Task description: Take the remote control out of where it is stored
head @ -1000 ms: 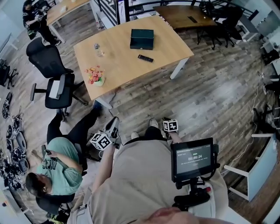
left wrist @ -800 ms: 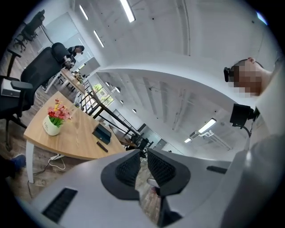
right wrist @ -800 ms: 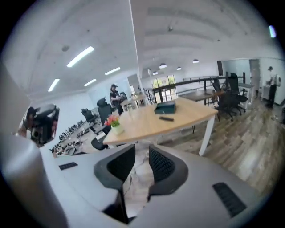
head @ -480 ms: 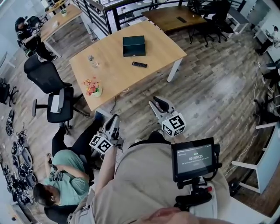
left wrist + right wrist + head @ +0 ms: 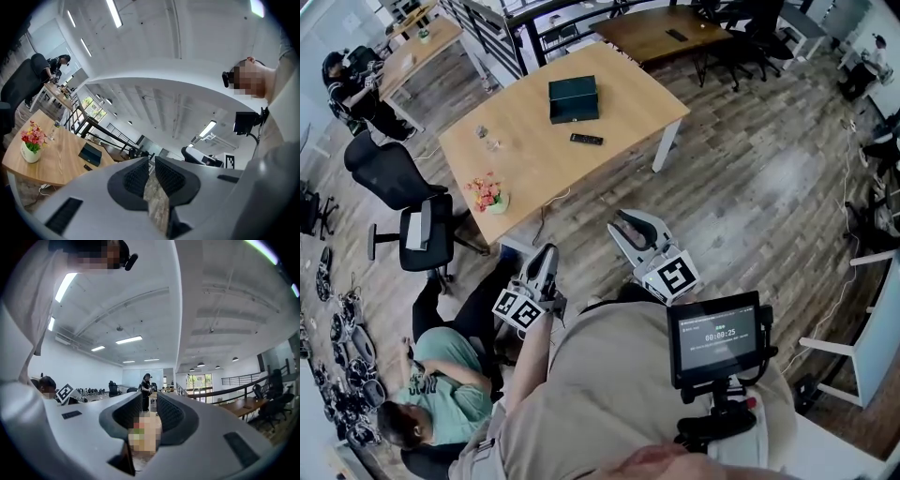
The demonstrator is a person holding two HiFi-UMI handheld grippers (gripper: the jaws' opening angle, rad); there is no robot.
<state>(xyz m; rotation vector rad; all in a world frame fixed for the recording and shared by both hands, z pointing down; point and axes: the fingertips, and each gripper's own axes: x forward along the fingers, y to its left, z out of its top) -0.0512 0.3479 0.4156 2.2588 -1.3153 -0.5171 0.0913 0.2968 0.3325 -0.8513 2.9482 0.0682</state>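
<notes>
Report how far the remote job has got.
Done: nothing certain. A remote-like black bar lies on the table beside the closed dark box. In hand: nothing. The left gripper and right gripper are empty, jaws apart, well short of the table. Left: walk up, check the box, and lift out any remote inside.

Bright, even white light comes from ceiling strips (image 5: 115, 11) and far windows (image 5: 205, 379). Shadows are soft. The floor (image 5: 783, 178) carries a pale sheen right of the table (image 5: 628, 94). Both gripper views bend strongly and have black corners. The head view curves at its edges.
</notes>
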